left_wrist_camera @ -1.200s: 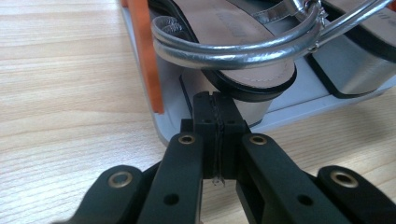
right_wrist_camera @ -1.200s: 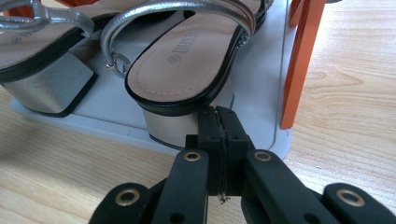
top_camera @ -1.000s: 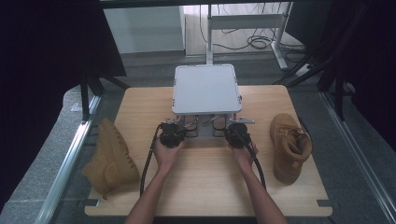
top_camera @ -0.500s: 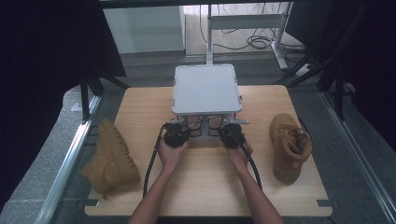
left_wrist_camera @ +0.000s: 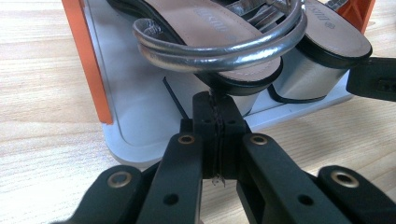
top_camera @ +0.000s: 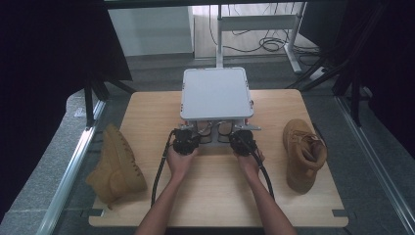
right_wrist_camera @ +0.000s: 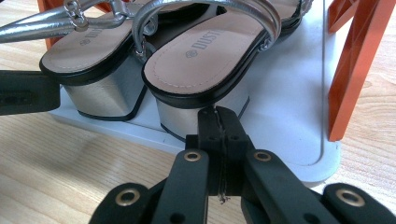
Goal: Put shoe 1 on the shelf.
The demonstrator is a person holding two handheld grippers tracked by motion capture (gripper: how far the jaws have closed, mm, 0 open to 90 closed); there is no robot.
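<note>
In front of the grey rack (top_camera: 214,93) holding silver sandals (right_wrist_camera: 201,51), both the left hand-held gripper (left_wrist_camera: 215,105) and right hand-held gripper (right_wrist_camera: 219,119) hover closed and empty.

My table (top_camera: 293,105) is pale wood, matt and grained. The sandals (right_wrist_camera: 205,51) show glossy silver straps, brushed-metal-look block heels and smooth tan insoles — on a grey plastic rack (top_camera: 214,93) with orange uprights. Both boots (top_camera: 302,154) look like napped suede — soft, dull. My grippers' jaws are matt black plastic.
</note>
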